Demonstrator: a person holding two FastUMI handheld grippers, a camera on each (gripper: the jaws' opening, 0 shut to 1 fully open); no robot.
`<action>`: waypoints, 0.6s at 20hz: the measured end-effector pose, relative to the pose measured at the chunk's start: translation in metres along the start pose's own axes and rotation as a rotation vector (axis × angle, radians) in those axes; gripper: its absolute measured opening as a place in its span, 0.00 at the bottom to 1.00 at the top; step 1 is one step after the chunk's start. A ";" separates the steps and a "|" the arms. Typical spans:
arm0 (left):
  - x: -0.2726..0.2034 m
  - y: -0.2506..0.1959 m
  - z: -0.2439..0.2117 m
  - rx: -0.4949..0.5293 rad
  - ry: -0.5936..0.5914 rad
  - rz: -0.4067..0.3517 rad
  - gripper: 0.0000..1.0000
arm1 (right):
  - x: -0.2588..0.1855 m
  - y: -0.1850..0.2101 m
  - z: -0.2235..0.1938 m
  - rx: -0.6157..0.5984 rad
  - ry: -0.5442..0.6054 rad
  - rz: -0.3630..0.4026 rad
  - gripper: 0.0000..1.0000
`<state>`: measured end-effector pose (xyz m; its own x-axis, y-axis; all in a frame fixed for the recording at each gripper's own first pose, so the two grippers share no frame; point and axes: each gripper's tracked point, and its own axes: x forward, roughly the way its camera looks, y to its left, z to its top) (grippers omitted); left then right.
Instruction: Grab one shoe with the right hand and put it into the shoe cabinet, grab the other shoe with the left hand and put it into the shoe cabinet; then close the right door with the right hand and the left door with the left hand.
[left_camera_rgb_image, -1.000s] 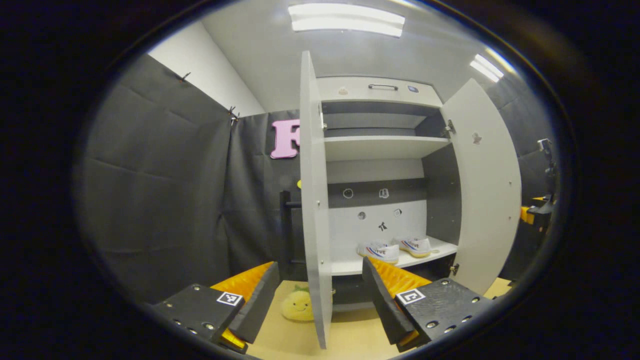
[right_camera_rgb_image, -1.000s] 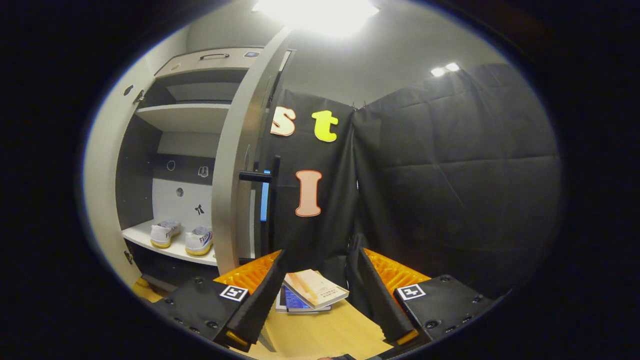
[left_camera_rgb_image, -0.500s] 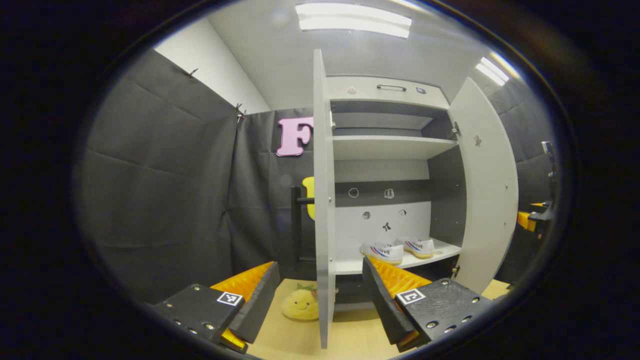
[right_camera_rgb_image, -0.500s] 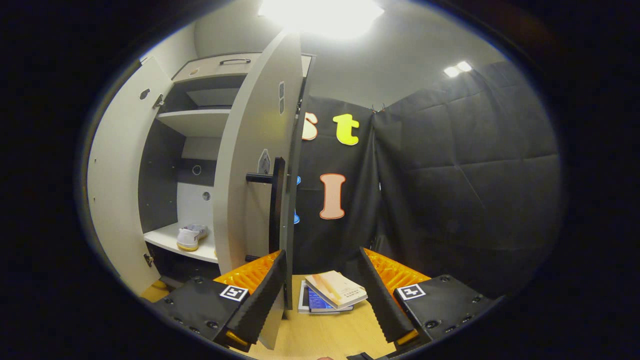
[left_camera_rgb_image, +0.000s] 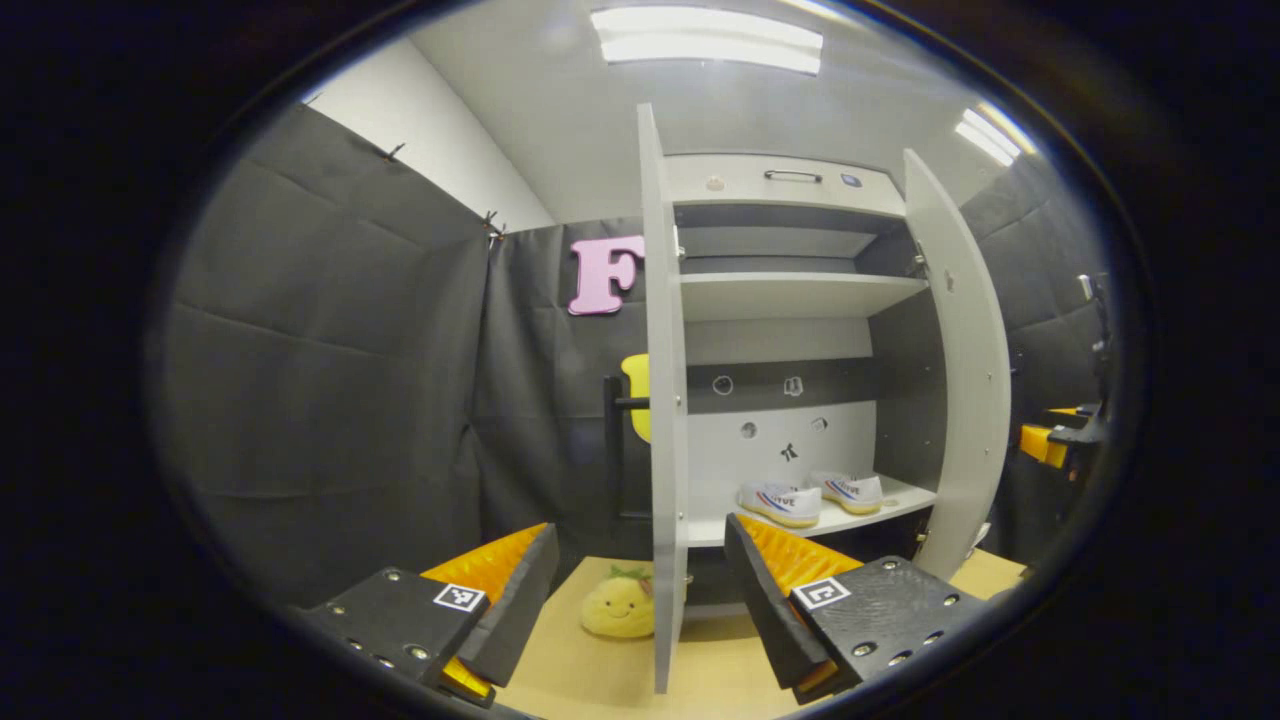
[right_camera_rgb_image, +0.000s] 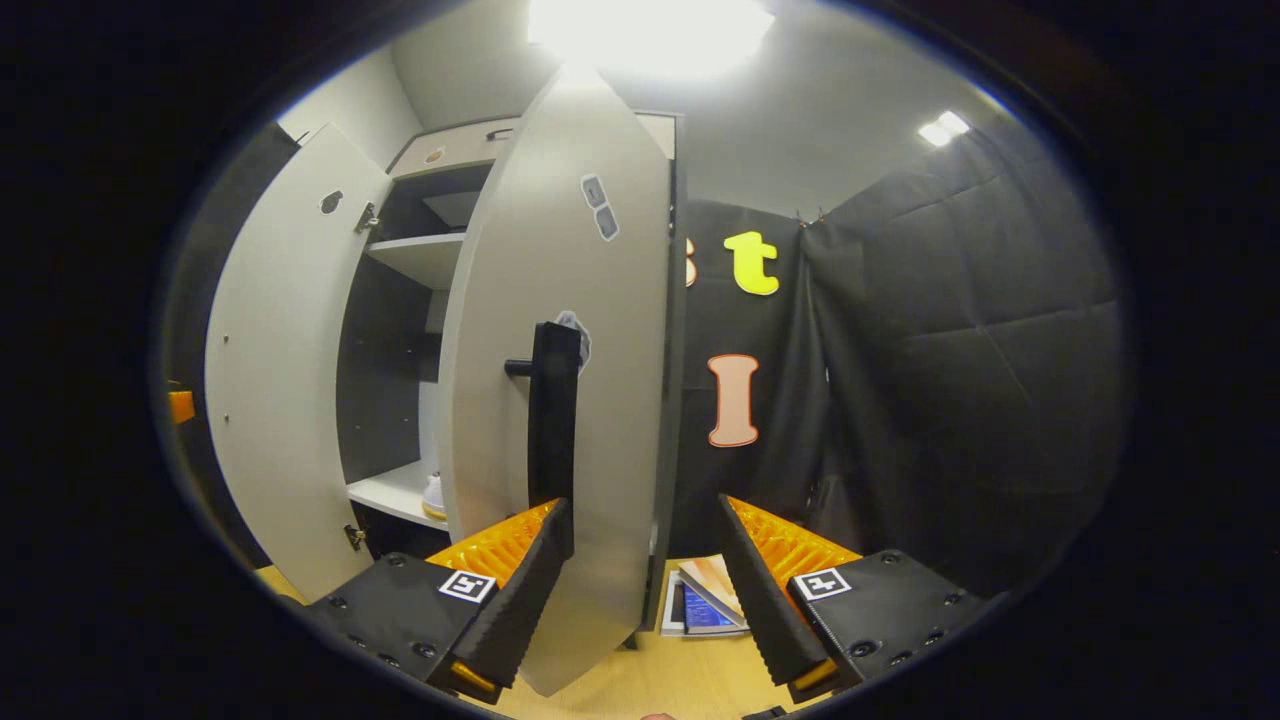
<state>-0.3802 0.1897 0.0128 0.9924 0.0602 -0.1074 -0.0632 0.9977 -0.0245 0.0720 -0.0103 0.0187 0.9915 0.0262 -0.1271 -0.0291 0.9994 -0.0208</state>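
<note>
Both shoes (left_camera_rgb_image: 810, 497) are set on the cabinet (left_camera_rgb_image: 790, 185) shelf. Both doors are yet to be shut: right door (right_camera_rgb_image: 570, 360) half swung, left door (left_camera_rgb_image: 665, 400) wide open. Each hand-held gripper, left (left_camera_rgb_image: 640, 600) and right (right_camera_rgb_image: 640, 590), is spread, empty.

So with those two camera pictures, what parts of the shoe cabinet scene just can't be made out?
- Right gripper view: the pair of white sneakers is mostly hidden by the pale grey right cabinet door; a sliver shows.
- Right gripper view: the stacked books are half covered by that door and the right gripper.
- Left gripper view: the yellow plush toy is cut by the pale grey left cabinet door.
- Left gripper view: the small stickers on the cabinet's back wall are too tiny to identify.
</note>
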 end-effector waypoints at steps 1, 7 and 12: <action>0.001 0.002 -0.001 0.001 0.001 0.017 0.95 | 0.004 0.006 0.001 -0.001 -0.002 0.012 0.93; 0.018 0.019 -0.019 0.006 0.013 0.130 0.94 | 0.006 0.022 0.011 0.016 -0.035 0.068 0.96; 0.043 0.049 -0.023 0.020 0.017 0.233 0.94 | 0.003 0.021 -0.003 0.016 -0.008 0.082 0.96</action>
<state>-0.3427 0.2403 -0.0163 0.9494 0.2884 -0.1245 -0.2879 0.9574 0.0225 0.0745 0.0109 0.0152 0.9870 0.1078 -0.1195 -0.1079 0.9941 0.0053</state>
